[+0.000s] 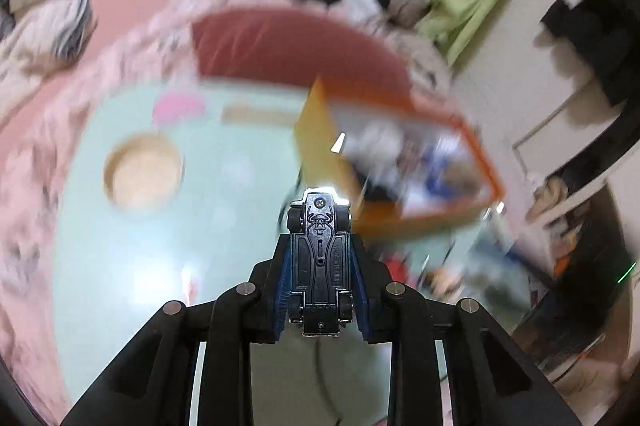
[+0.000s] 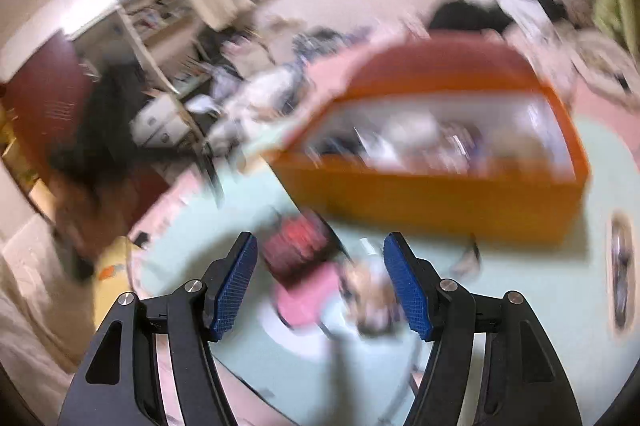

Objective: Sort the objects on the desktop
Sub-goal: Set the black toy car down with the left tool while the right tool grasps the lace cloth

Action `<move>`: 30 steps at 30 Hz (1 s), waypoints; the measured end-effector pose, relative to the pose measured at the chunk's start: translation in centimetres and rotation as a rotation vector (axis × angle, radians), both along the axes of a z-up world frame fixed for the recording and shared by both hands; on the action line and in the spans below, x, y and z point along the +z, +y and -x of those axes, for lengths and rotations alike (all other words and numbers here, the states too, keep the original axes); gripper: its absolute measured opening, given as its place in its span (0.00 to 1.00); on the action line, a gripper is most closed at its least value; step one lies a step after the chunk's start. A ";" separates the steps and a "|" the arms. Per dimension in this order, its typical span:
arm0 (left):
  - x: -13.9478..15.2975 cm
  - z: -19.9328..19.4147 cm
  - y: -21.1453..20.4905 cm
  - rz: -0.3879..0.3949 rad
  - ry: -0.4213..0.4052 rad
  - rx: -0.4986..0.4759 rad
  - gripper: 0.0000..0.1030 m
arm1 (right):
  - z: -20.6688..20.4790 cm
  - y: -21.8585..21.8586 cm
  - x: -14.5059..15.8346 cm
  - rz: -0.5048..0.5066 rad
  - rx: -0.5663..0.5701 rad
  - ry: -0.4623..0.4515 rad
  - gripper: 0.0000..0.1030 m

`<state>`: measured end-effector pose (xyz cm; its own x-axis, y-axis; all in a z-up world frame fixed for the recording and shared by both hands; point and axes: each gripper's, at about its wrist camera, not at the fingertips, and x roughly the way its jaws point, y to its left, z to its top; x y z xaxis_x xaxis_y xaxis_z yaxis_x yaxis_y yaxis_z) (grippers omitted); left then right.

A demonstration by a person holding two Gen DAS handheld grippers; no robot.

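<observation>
While my left gripper [image 1: 320,262] is nearly closed, its blue pads [image 1: 282,290] press on both flanks of a small toy car [image 1: 320,266], which sits lengthwise between them with its dark underside facing my camera and its front end poking out past the fingertips. Just beyond those fingertips and a little to their right lies the orange box [image 1: 404,226], blurred, its inside full of mixed items I cannot make out. Further ahead and to the left of my left fingers, a round wooden disc [image 1: 142,172] rests on the pale green tabletop [image 1: 200,226], and a pink shape [image 1: 176,106] sits beyond it.

My right gripper [image 2: 320,286] stands about halfway open with nothing gripped. Between its fingers [image 2: 236,282], down on the green surface, I see a pink object [image 2: 308,294] and a smeared light-coloured thing [image 2: 370,290] beside it; neither touches the pads. A reddish item [image 2: 294,242] lies just ahead of the fingertips, and the orange box [image 2: 440,194] stretches across beyond them, toward the right.
</observation>
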<state>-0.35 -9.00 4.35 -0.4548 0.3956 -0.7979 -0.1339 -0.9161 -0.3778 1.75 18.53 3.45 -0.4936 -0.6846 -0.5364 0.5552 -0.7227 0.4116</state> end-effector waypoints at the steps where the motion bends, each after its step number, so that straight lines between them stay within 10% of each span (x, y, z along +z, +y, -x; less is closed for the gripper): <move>1: -1.1 -0.4 0.1 -0.011 -0.026 0.001 0.24 | 0.6 -0.6 1.2 0.001 -0.008 0.034 0.64; 5: -3.5 -1.7 1.9 -0.062 -0.046 0.005 0.25 | 5.0 -3.3 3.2 -0.040 -0.042 0.004 0.64; 12: -4.2 -2.0 5.2 -0.080 -0.019 -0.085 0.26 | 12.9 -8.7 -0.3 -0.243 -0.014 -0.305 0.48; 15: -4.1 -2.4 5.2 -0.080 0.008 -0.077 0.56 | 14.0 -9.5 -2.3 -0.224 0.023 -0.404 0.38; 22: -1.8 -3.8 2.2 -0.153 0.107 -0.021 0.64 | 13.1 -7.3 -1.9 -0.140 0.003 -0.332 0.25; 30: 0.2 -3.9 -0.7 -0.124 0.173 0.052 0.64 | 6.5 -1.0 4.2 0.106 -0.037 -0.017 0.25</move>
